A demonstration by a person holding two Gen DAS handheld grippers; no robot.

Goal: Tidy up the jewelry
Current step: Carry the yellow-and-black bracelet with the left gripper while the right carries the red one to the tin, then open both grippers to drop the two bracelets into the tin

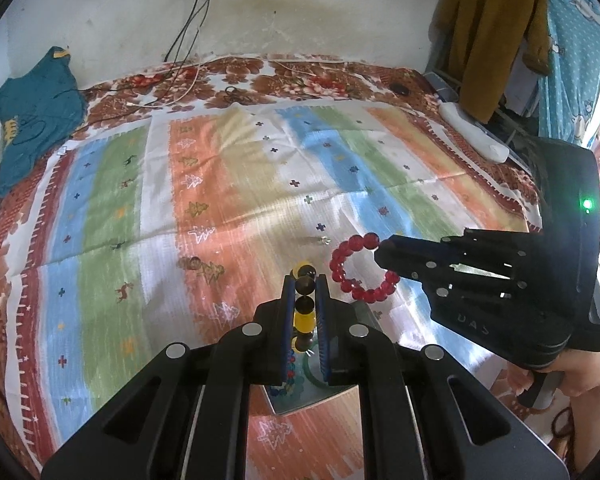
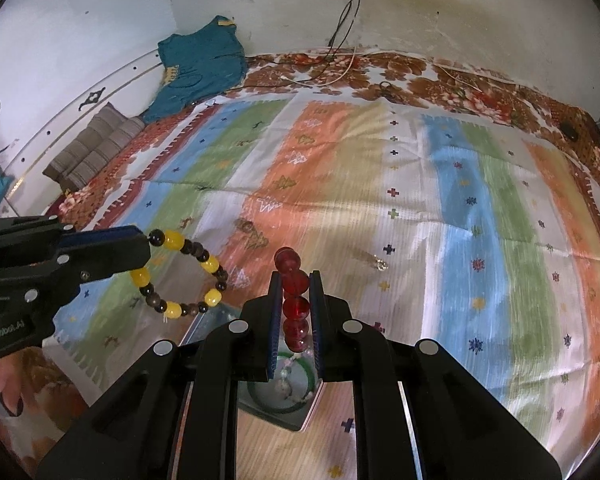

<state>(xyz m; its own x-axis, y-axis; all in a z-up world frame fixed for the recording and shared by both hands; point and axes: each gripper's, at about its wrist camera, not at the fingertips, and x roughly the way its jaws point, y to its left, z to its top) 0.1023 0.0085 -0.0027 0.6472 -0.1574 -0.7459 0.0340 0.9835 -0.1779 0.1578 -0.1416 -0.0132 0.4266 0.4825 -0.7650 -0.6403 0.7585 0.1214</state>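
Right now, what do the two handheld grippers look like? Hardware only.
Both are matte black plastic with cut-out slots and round silver fasteners. The left gripper and right gripper have straight parallel fingers lined with ribbed blue pads. The right unit's body carries a lit green LED; the left's side bears white lettering. No cables or sleeves show.

Both claws point steeply downward, side by side, each held in one of the person's hands. The left claw (image 1: 305, 280) is clamped shut on a yellow-and-dark bead bracelet (image 2: 180, 272), which hangs from its tips. The right claw (image 2: 294, 280) is clamped on a red bead bracelet (image 1: 360, 268). The right hand (image 1: 580, 368) grips its handle from below.
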